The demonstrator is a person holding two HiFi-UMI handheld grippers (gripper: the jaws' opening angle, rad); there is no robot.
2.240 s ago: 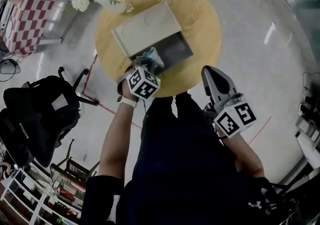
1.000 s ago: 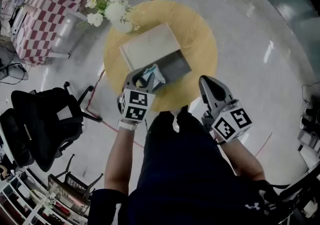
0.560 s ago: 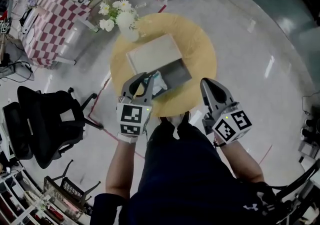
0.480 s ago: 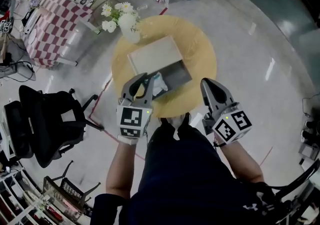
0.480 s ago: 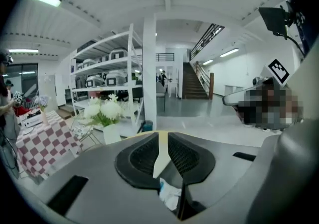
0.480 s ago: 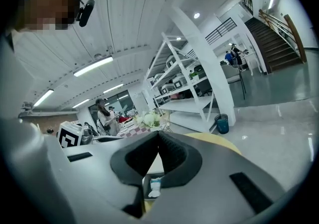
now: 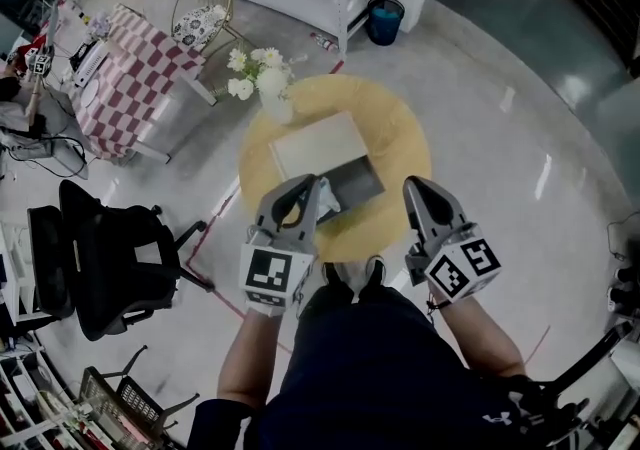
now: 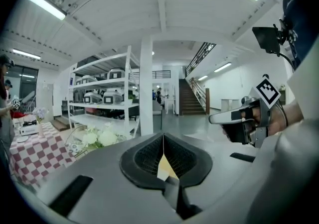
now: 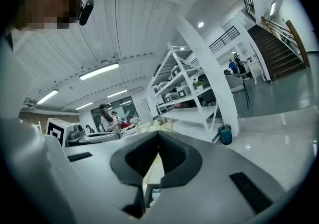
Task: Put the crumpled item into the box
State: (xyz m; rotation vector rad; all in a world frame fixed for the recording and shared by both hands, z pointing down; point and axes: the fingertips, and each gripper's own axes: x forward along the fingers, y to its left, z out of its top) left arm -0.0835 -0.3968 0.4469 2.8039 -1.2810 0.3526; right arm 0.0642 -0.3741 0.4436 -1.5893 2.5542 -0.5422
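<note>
Pale polished floor runs all round a round yellow worktop (image 7: 400, 148), with white flowers (image 7: 258, 73) at its far-left edge. A checked cloth (image 7: 135, 83) and a black office chair (image 7: 100, 258) stand off to the left.

On the worktop sits the box (image 7: 355, 181), mouth up, its light lid (image 7: 318, 145) thrown back. Lid and dark tray together stretch from far left to near right. The crumpled item (image 7: 328, 202) shows only as a pale scrap at the tray's near-left corner, just beside the left claw (image 7: 308, 184). Too little of it shows to tell its long axis or which way it points.

That left claw has just been closing, and in its own view the jaws meet with nothing between them. The right claw (image 7: 418, 184) hangs near the worktop's near-right rim, its jaws likewise together and bare.

Each gripper's cube (image 7: 272, 273) carries black-and-white square markers, and I can read no lettering on them.
</note>
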